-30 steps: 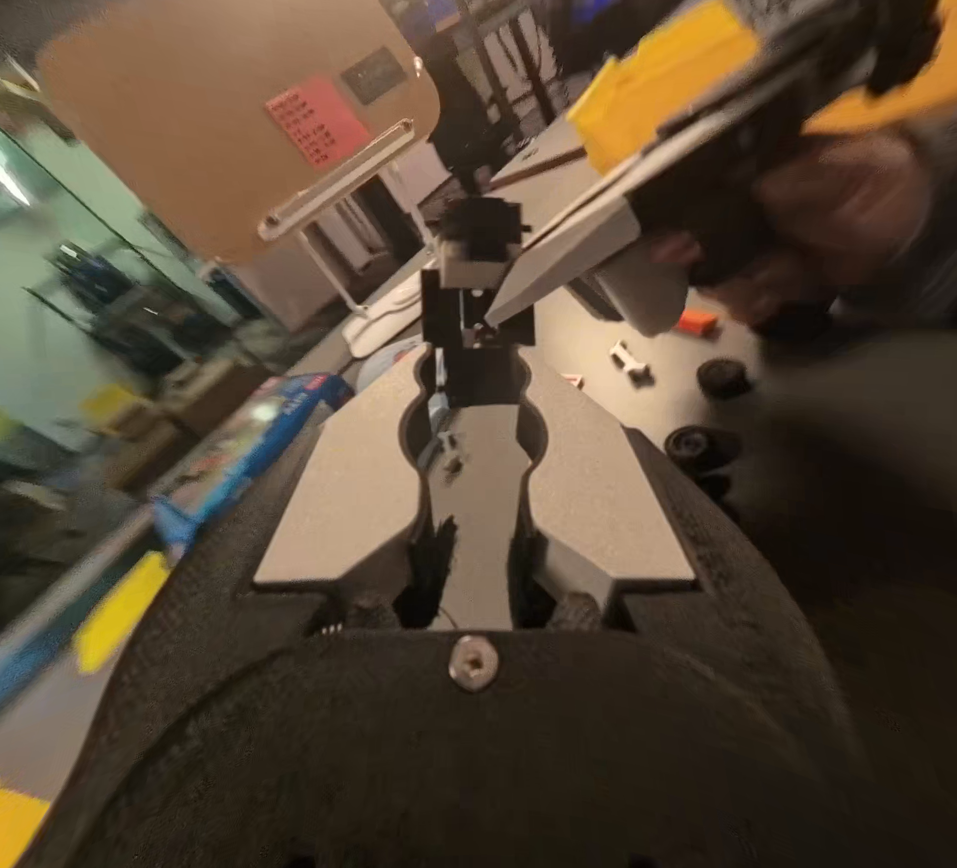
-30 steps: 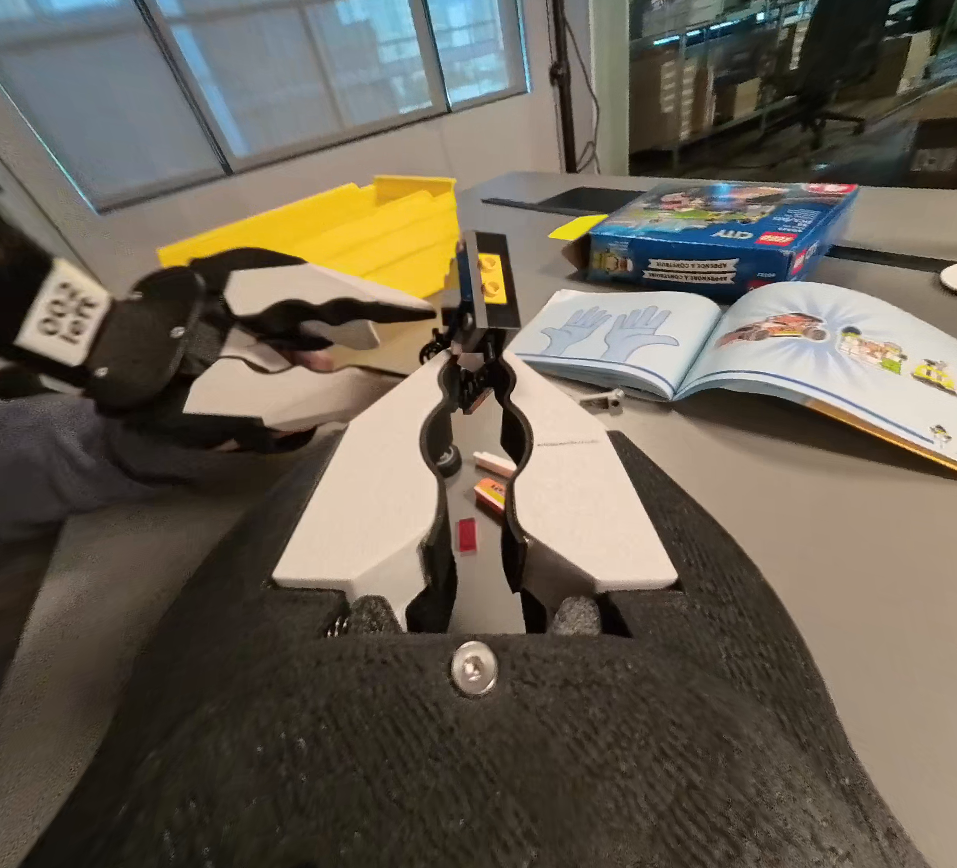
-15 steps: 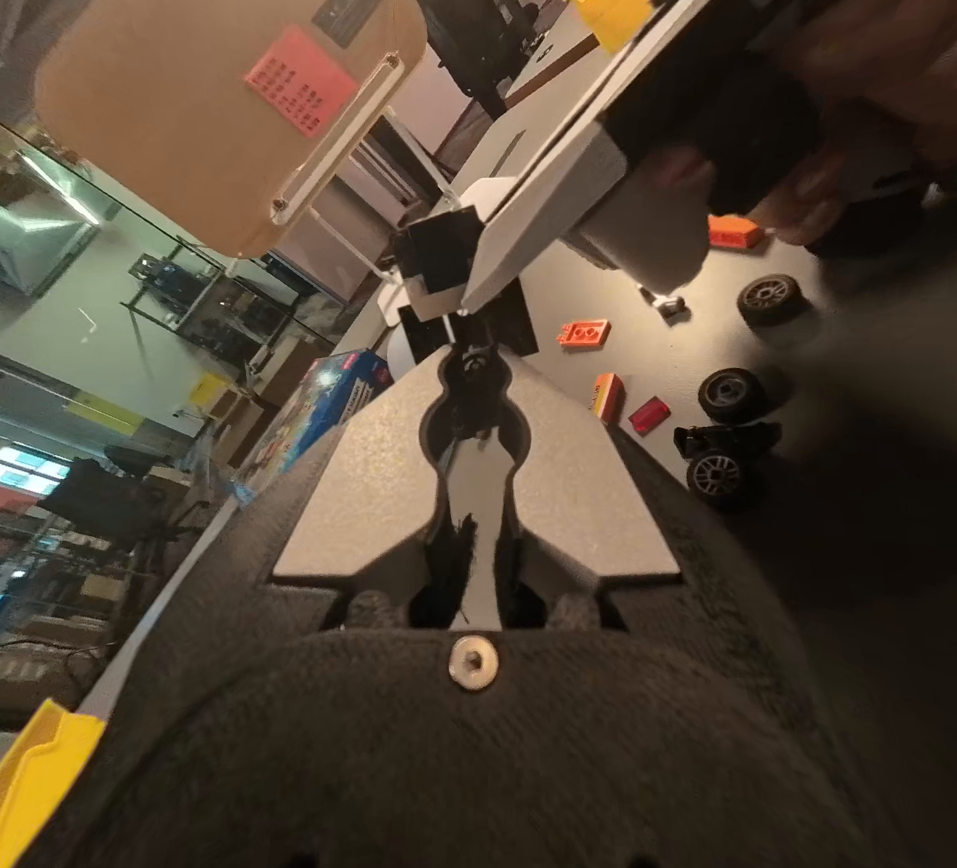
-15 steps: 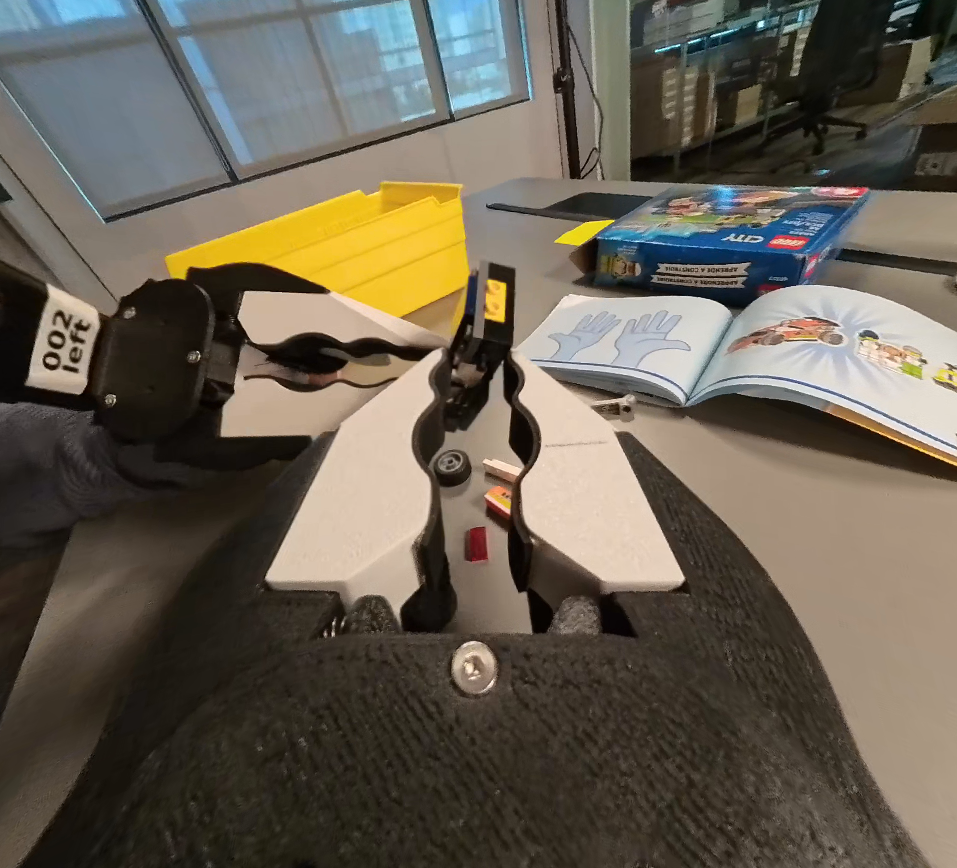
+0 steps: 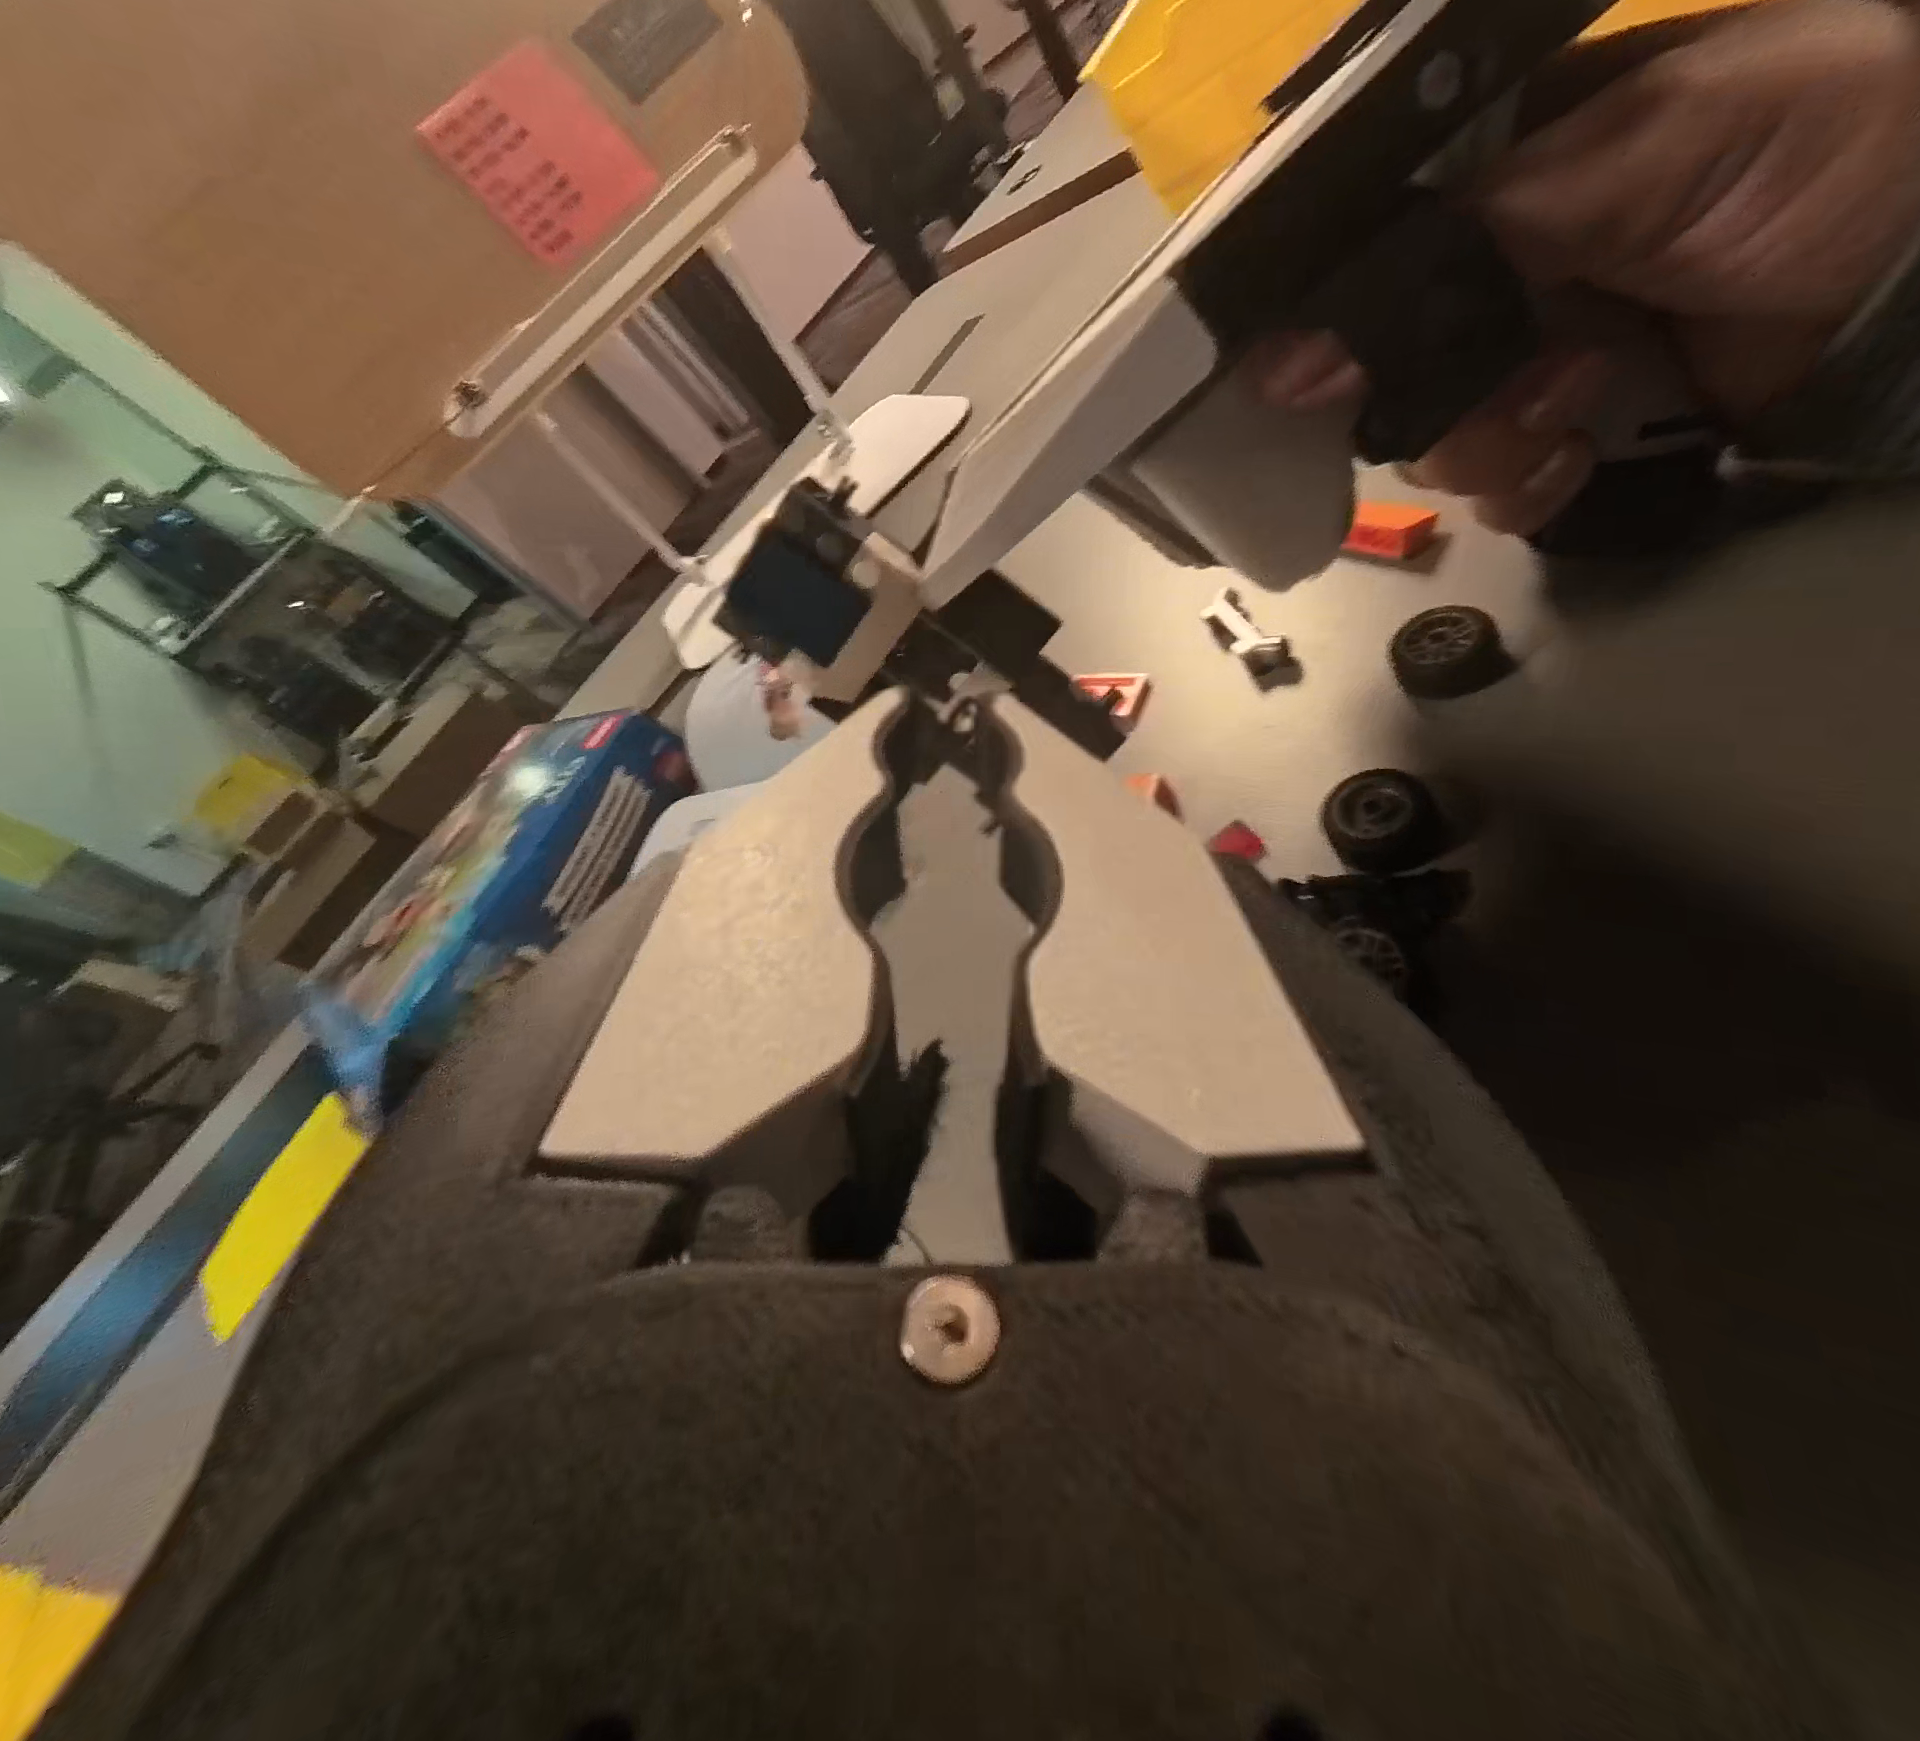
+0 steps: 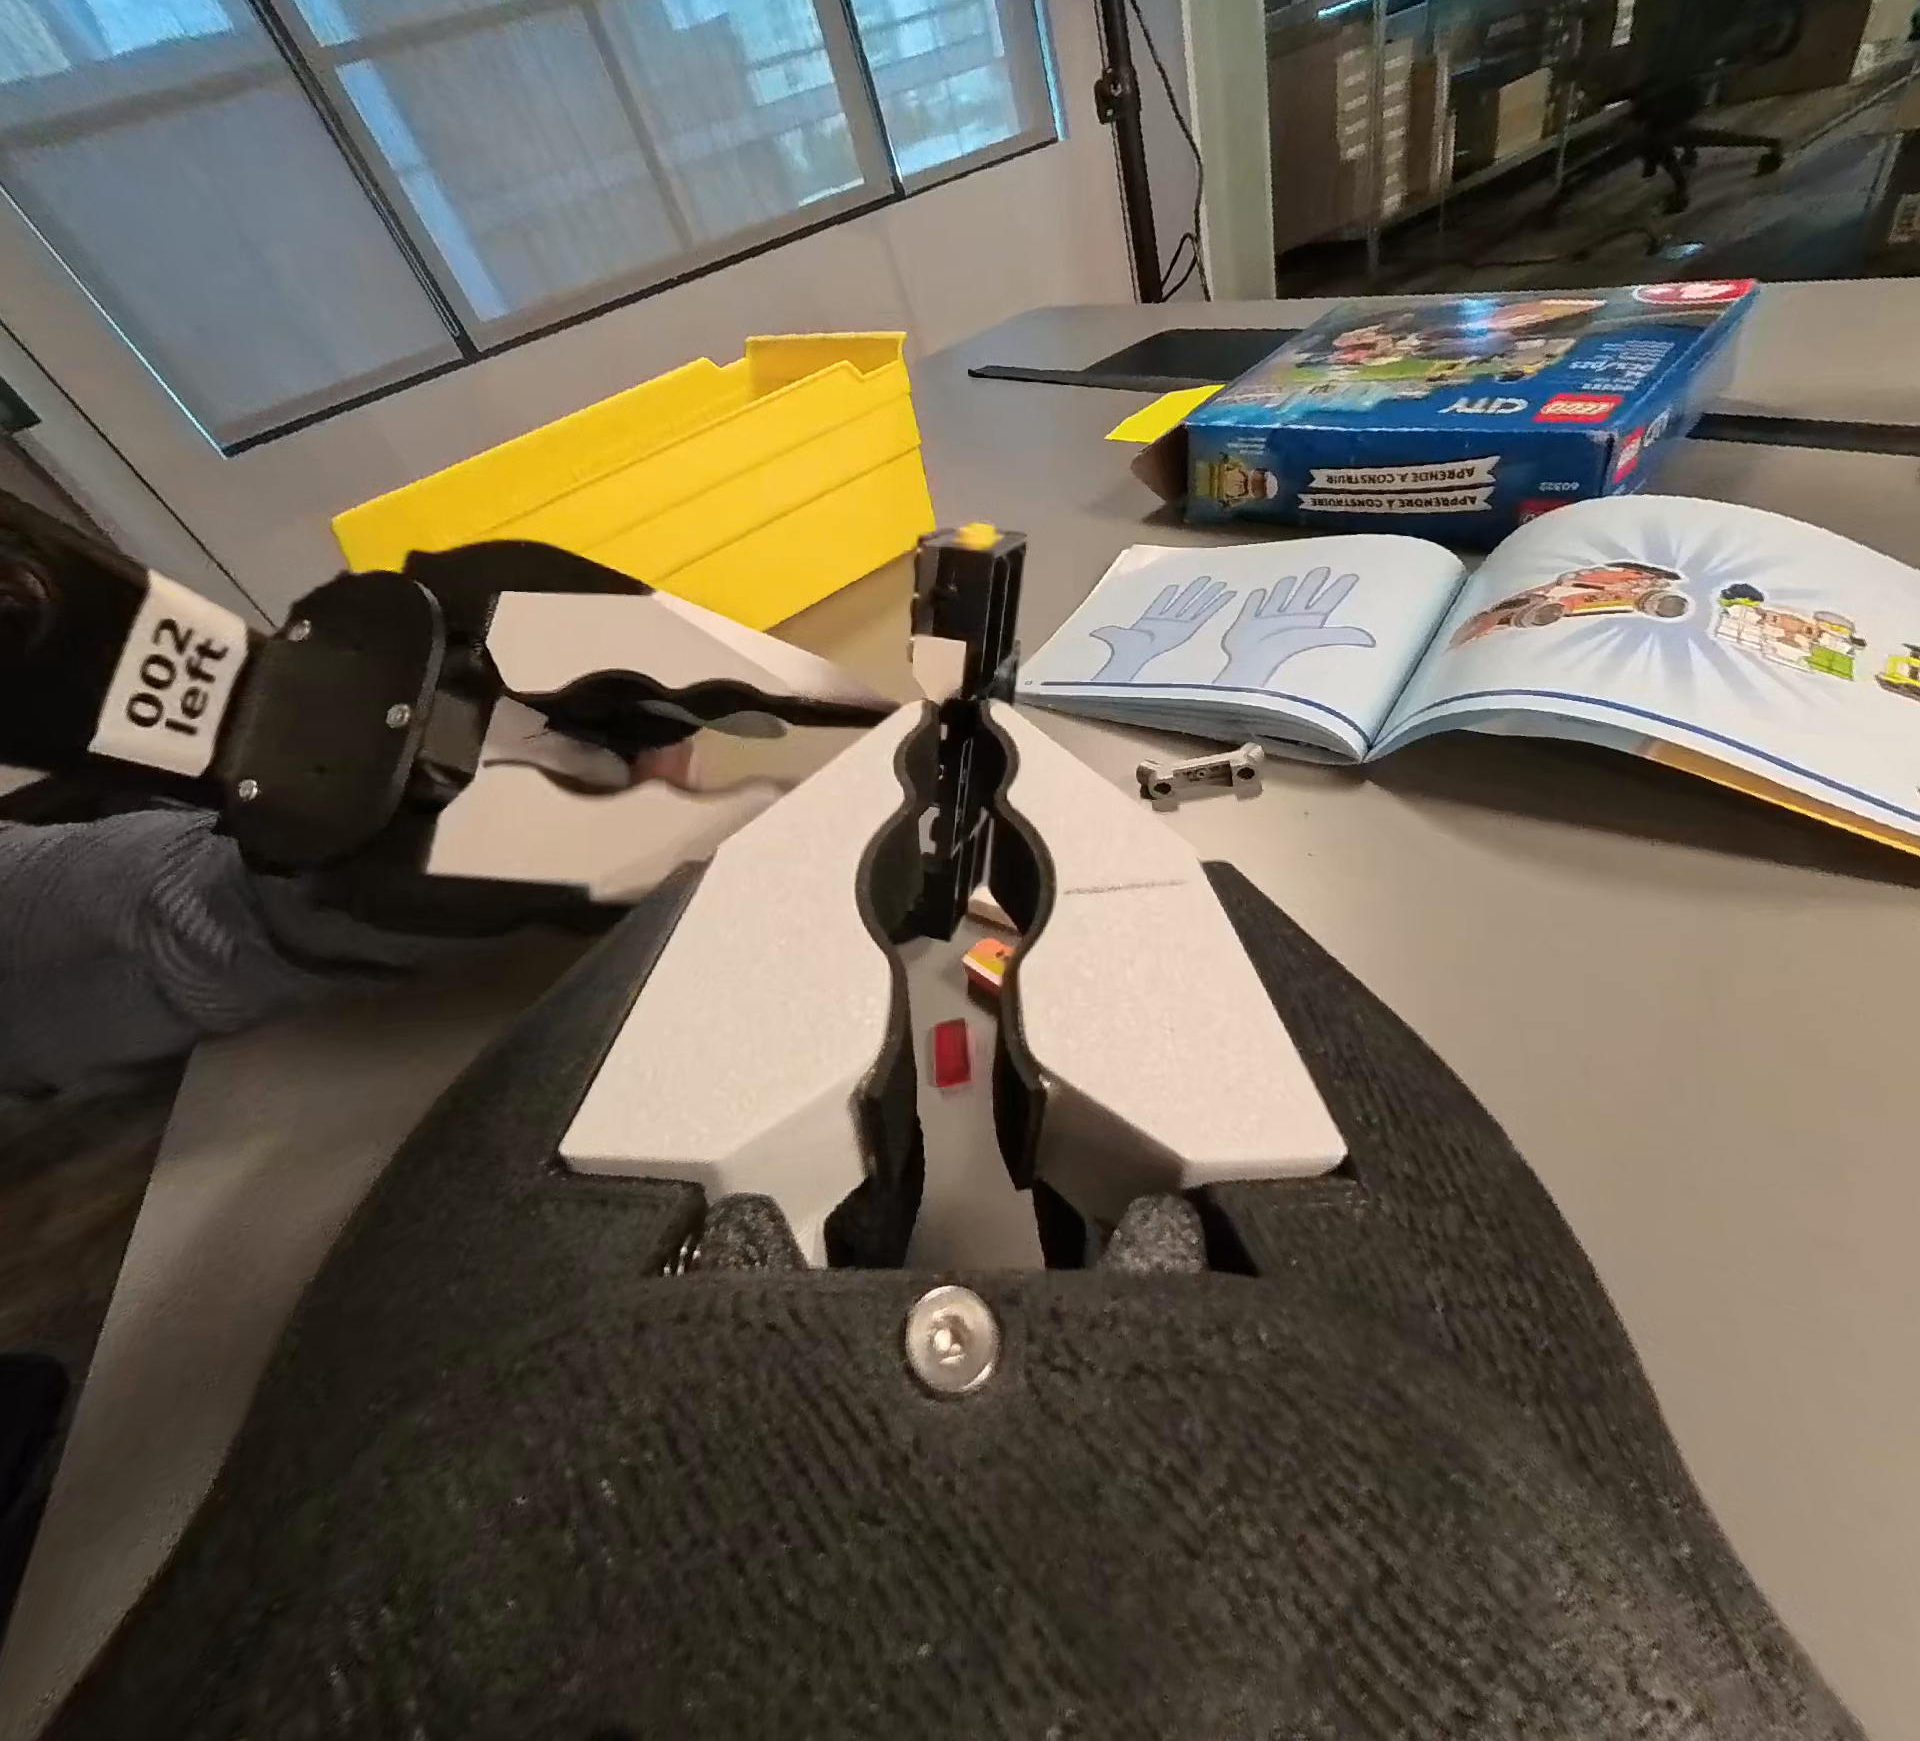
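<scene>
In the right wrist view my right gripper point(image 6: 951, 715) is shut on a black brick assembly point(image 6: 966, 611) with a yellow stud on top. It holds the assembly upright and edge-on above the grey table point(image 6: 1455, 1016). My left gripper point(image 6: 883, 704) reaches in from the left and its tips meet the assembly's lower part. In the left wrist view my left gripper point(image 5: 945, 720) is nearly closed, with a black part of the same assembly point(image 5: 800, 616) between its tips. There the assembly shows a dark blue panel and a white piece. The right gripper point(image 5: 935, 590) comes in from the upper right, with a hand behind it.
A yellow bin point(image 6: 665, 496), a blue toy box point(image 6: 1455, 424) and an open booklet point(image 6: 1455, 642) lie on the table. Loose parts are scattered about: a grey connector point(image 6: 1200, 772), a red piece point(image 6: 951, 1052), black wheels point(image 5: 1449, 652) and an orange brick point(image 5: 1387, 533). Only a small space, under 4 cm, lies between the two pairs of fingers.
My left gripper closed onto the assembly's lower part. My right gripper opened a little, then shut on it again, and the assembly turned from tilted to upright.
</scene>
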Demonstrator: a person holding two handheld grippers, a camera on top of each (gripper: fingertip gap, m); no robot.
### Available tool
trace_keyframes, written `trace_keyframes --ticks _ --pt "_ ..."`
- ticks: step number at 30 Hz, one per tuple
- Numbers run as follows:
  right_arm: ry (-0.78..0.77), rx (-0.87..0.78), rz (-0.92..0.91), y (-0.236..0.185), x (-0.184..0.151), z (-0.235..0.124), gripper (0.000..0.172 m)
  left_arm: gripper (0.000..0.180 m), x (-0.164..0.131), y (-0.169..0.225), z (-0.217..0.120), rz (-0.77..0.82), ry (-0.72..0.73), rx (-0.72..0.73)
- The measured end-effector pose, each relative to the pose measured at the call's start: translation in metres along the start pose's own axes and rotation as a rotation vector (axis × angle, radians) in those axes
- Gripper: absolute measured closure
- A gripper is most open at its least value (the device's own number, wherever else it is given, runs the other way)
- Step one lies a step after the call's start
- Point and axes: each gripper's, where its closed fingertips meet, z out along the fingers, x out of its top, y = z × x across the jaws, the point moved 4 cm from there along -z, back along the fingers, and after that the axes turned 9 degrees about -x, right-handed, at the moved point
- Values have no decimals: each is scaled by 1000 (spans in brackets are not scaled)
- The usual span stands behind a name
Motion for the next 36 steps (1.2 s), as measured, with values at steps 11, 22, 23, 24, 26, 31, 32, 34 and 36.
trace_keyframes --ticks 11,22,23,24,26,31,32,34,36 --pt "-6 32 -41 -6 -1 1 168 173 -5 3 3 44 -62 -9" --pt "-13 45 -12 -7 -4 3 167 173 -7 5 5 84 -110 -20" --pt "-19 41 1 -7 -4 4 156 175 -6 5 5 101 -114 -12" --pt "-36 48 12 -7 -6 6 147 176 -5 5 5 126 -125 1" --pt "-46 64 32 -8 -7 7 147 180 -5 8 6 157 -136 0" --pt "-49 42 59 -2 -7 6 146 180 -1 8 5 195 -133 30" --pt "-49 44 63 -1 -6 5 143 180 0 5 3 171 -119 43" --pt "-55 36 57 3 -6 4 136 180 -1 -3 1 78 -99 49" --pt "-71 37 36 3 -7 3 130 180 -6 -11 -1 -39 -83 46"
